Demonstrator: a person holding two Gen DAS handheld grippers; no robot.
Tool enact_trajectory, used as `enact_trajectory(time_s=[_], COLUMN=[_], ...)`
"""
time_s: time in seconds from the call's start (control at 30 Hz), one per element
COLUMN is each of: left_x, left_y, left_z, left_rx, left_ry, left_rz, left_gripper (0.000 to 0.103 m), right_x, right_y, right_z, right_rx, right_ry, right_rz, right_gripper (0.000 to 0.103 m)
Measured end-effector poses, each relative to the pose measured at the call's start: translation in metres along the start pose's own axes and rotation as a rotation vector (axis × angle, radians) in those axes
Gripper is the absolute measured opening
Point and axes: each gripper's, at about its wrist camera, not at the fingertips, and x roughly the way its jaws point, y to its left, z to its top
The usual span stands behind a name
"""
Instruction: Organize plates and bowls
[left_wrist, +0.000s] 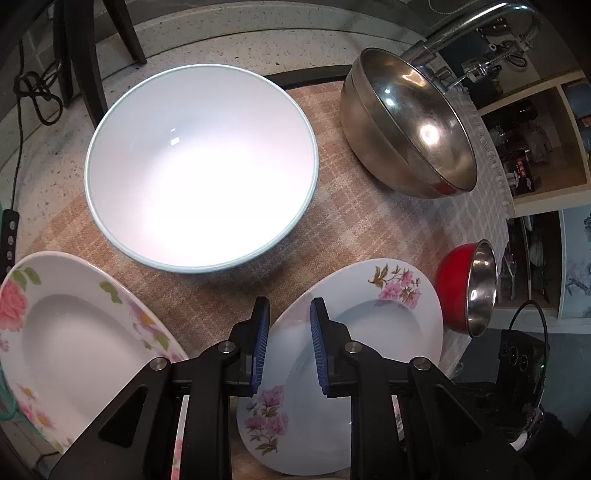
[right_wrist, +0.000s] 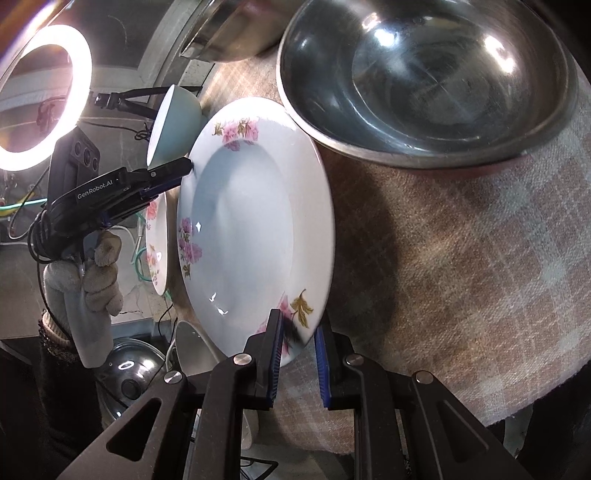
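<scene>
A white floral plate (left_wrist: 369, 332) is held at opposite rims by both grippers over the checked cloth. In the left wrist view my left gripper (left_wrist: 288, 310) has its blue pads shut on the plate's left rim. The right wrist view shows the same plate (right_wrist: 251, 221) raised and casting a wide shadow, with my right gripper (right_wrist: 298, 321) shut on its near rim. My left gripper (right_wrist: 184, 166) meets the far rim there. A second floral plate (left_wrist: 74, 347) lies to the left. A large white bowl (left_wrist: 201, 166) stands behind.
A steel bowl (left_wrist: 413, 125) sits at the back right and a red bowl with a steel inside (left_wrist: 469, 288) stands near the table's right edge. A gloved hand (right_wrist: 92, 280) holds the left tool. A ring light (right_wrist: 44, 96) glares, and a pot lid (right_wrist: 129, 373) lies below.
</scene>
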Motion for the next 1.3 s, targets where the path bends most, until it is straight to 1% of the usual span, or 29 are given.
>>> enact_trajectory(time_s=[0.03, 0.17, 0.3, 0.57, 0.83, 1.3], left_x=[-0.001, 0.001, 0.004, 0.011, 0.015, 0.017], left_y=[0.000, -0.005, -0.007, -0.018, -0.024, -0.028], left_z=[0.000, -0.003, -0.005, -0.007, -0.007, -0.008], left_rx=[-0.003, 0.013, 0.002, 0.015, 0.022, 0.030], left_ry=[-0.002, 0.002, 0.005, 0.022, 0.030, 0.037], left_rz=[-0.005, 0.021, 0.008, 0.014, 0.023, 0.023], left_gripper=[0.019, 0.019, 0.019, 0.019, 0.019, 0.020], right_x=[0.000, -0.003, -0.006, -0.010, -0.015, -0.015], right_y=[-0.001, -0.006, -0.009, -0.017, -0.023, -0.020], right_z=[-0.001, -0.003, -0.005, -0.011, -0.014, -0.014], right_rx=[0.010, 0.026, 0.044, 0.082, 0.086, 0.083], right_ry=[0.003, 0.008, 0.019, 0.032, 0.031, 0.043], right_rz=[0.003, 0.006, 0.013, 0.027, 0.031, 0.030], right_gripper=[0.016, 0.016, 0.016, 0.016, 0.016, 0.016])
